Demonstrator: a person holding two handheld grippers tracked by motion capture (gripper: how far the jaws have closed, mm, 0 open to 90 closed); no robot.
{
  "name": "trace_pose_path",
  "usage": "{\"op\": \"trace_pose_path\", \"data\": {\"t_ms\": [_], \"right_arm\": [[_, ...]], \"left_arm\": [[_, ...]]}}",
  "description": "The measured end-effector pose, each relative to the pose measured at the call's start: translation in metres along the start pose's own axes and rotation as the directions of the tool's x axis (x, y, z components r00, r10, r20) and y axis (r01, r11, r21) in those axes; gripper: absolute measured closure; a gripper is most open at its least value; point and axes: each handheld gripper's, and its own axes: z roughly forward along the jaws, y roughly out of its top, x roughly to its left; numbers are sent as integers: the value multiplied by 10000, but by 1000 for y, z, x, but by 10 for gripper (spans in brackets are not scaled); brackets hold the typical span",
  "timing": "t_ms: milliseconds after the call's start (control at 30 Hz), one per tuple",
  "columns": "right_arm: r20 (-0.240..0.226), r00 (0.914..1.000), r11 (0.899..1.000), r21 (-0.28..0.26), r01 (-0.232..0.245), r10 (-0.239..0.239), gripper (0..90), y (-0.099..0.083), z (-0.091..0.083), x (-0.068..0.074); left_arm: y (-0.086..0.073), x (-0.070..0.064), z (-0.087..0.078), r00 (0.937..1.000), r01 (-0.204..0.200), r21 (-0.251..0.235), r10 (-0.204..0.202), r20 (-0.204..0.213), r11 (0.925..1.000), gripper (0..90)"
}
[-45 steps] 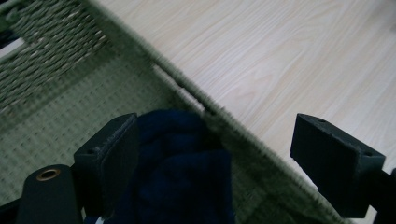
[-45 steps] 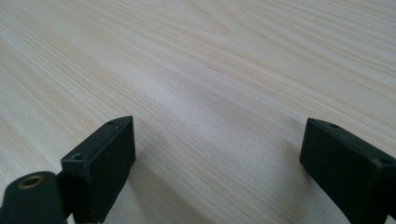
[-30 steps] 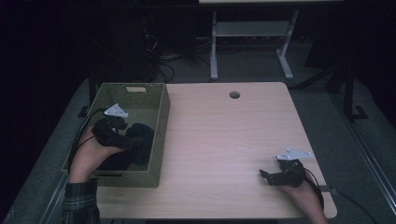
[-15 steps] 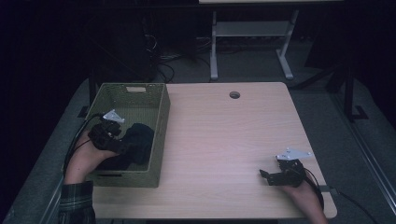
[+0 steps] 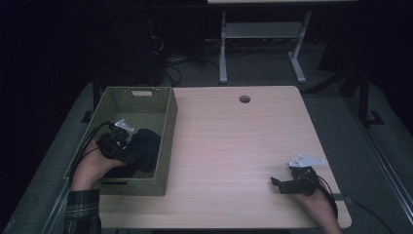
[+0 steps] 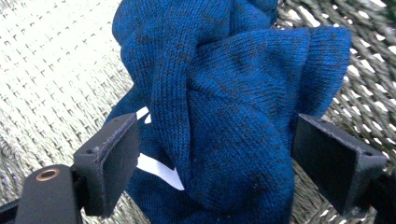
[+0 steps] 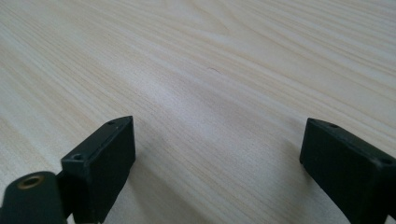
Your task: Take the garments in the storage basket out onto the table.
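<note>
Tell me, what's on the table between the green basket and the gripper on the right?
Nothing: in the high view, bare wood of the table runs from the green basket to the right gripper.

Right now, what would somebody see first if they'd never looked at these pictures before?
Probably the blue knitted cloth bunched between the open left tongs, down in the green woven basket at the table's left edge. Then the right tongs, open over bare pale wood table.
</note>
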Motion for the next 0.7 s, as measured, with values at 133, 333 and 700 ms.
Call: {"op": "trace_pose_path", "data": {"t_ms": [133, 333, 700], "right_arm": [[-1, 10000, 10000, -2, 1, -1, 100, 0, 0, 0], [1, 10000, 10000, -2, 2, -2, 100, 0, 0, 0], [12, 10000, 10000, -6, -11, 11, 102, 0, 0, 0]], "left_arm": [[-1, 2, 2, 9999, 83, 215, -85, 87, 9997, 194], [0, 1, 4, 9985, -104, 452, 80, 534, 9989, 387], [-2, 7, 2, 9964, -35, 419, 0, 842, 9991, 662]]}}
